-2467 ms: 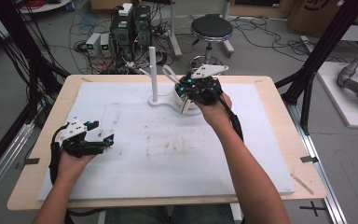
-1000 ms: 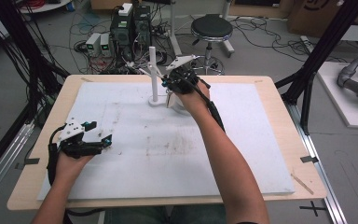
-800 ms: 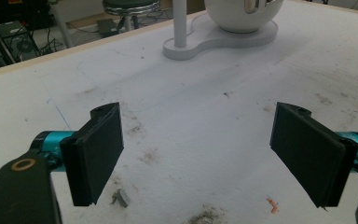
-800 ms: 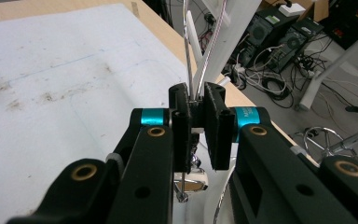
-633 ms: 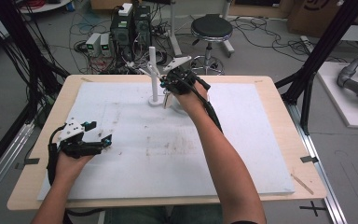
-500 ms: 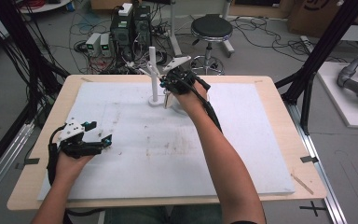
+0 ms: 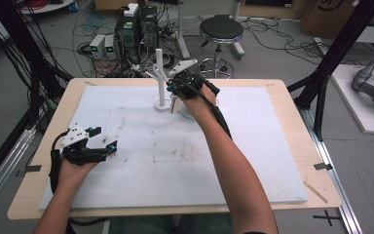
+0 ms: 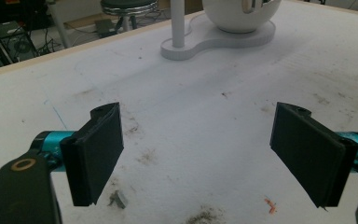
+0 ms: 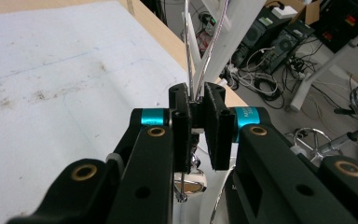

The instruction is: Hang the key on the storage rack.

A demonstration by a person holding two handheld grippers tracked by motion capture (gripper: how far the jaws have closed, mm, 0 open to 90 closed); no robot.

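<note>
1. A lab floor strewn with cables, computer boxes and a stool (image 7: pixel 220 29) lies behind the wooden table (image 7: pixel 321 190). A scuffed white mat (image 7: pixel 253 161) covers most of the top.
2. The white stand (image 7: pixel 159 73) sits near the far edge, around the middle, with its post upright and its arms branching out. A white bowl (image 8: pixel 240 16) sits on its base.
3. The change: a couple of seconds back the right gripper (image 7: pixel 173 80) was off to the right of the stand. It has since slid in and up to the branches and has held there for the last second.
4. Its jaws are clamped tight on a thin metal utensil (image 9: pixel 189 70). The slim, shiny stems run up between the pads toward the white arms, and a polished rounded end glints below. Whether a stem already rests on an arm is hard to tell.
5. My read: it is being lined up with a branch, either to hang it or to lift it off, and the release or the pull is not yet made.
6. The left gripper (image 7: pixel 108 148) has not budged near the left edge. Its jaws are spread wide over bare mat with nothing between them.
</note>
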